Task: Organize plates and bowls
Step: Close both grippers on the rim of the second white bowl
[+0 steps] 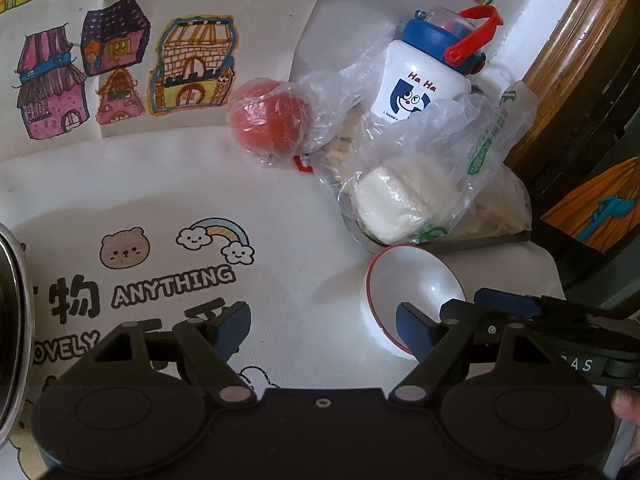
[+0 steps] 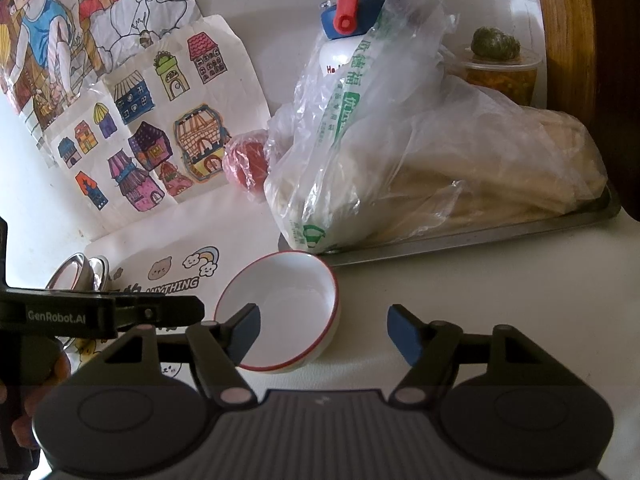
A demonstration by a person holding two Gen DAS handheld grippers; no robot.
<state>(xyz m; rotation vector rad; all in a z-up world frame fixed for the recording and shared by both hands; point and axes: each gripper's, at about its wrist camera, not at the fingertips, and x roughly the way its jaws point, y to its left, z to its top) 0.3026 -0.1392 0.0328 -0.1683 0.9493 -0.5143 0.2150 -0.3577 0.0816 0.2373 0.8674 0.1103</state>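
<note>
The red-rimmed white bowl [image 2: 280, 312] sits upright on the desk [image 2: 500, 288] beside the metal tray's [image 2: 480, 236] front edge. Both the right claw [image 2: 324, 334] and left claw [image 1: 324, 330] gape wide, empty. Pickup seems pending; next, the right claw must straddle the rim and close.

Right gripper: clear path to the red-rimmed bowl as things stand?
Probably yes. The bowl sits upright on the table just ahead of the right gripper, whose jaws are open with one finger already over the rim. Nothing lies between them; the bagged food on the tray is behind the bowl.
</note>
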